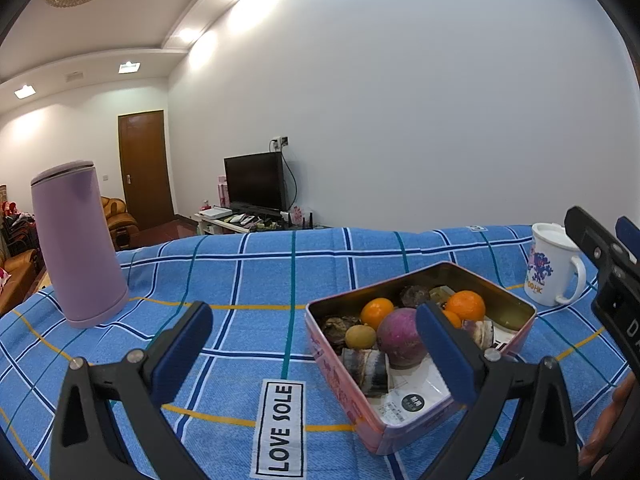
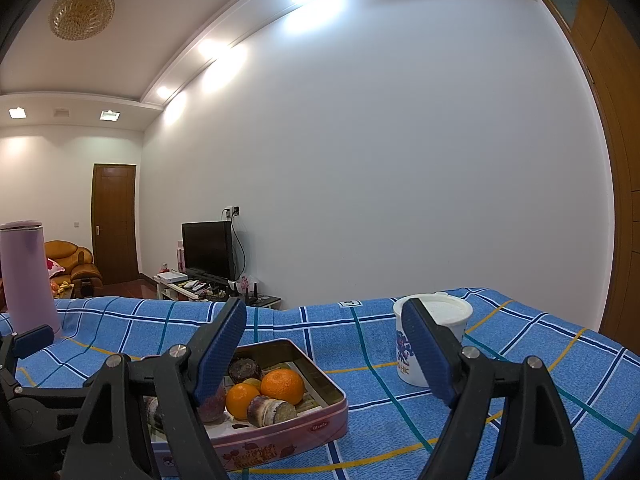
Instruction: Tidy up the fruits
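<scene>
One pink metal tin [image 1: 340, 380], two round oranges [image 1: 465, 305], one purple fruit [image 1: 400, 336], checked cloth [image 1: 248, 280], left claw [image 1: 316, 344] apart, right claw [image 2: 328, 356] apart, both empty

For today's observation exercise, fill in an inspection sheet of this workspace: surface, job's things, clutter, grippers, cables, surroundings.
Surface: blue checked cloth, wrinkled, with a "LOVE SOLE" label.
Job's things: open pink tin holding two oranges, a purple round fruit, a small yellow-brown fruit, dark pieces and paper.
Clutter: purple flask upright at left; lidded white mug right of the tin.
Grippers: left gripper open, empty; right gripper open, empty.
Cables: one hanging from a wall socket behind the television.
Surroundings: white wall, brown door, sofa, ceiling lights.
</scene>
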`<state>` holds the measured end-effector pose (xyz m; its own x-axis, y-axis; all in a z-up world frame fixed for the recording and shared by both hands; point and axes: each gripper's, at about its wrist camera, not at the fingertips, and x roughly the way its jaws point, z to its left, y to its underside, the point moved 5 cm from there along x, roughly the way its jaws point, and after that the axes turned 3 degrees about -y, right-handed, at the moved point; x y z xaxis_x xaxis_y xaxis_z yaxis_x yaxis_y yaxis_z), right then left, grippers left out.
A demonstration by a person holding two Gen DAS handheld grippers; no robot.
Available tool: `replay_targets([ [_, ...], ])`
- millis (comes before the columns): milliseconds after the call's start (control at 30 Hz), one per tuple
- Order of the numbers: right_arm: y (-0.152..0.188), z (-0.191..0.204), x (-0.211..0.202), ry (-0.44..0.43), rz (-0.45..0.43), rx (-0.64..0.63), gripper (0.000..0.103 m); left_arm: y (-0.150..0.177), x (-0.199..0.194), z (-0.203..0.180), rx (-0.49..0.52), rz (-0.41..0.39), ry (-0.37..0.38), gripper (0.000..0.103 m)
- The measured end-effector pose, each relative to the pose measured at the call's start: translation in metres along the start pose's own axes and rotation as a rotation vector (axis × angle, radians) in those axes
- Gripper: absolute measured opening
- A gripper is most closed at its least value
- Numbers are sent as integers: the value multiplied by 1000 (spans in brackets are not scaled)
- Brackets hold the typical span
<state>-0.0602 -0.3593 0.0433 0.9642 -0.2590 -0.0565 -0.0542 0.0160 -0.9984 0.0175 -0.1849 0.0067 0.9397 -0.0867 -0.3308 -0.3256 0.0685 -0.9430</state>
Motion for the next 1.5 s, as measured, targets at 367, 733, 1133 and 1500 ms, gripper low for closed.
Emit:
replay_targets([
  [367, 1, -2, 2, 1, 3, 0, 81, 1, 0, 2, -7, 4, -13, 103],
  [733, 2, -2, 3, 1, 5, 1, 81, 1, -1, -1, -2, 4, -12, 103],
  [1133, 2, -3, 3, 1, 7, 1, 81, 0, 1, -2, 4, 15, -21, 103],
  [1500, 4, -3, 5, 1, 11, 1, 81, 1, 4, -3, 1, 29, -7, 103],
])
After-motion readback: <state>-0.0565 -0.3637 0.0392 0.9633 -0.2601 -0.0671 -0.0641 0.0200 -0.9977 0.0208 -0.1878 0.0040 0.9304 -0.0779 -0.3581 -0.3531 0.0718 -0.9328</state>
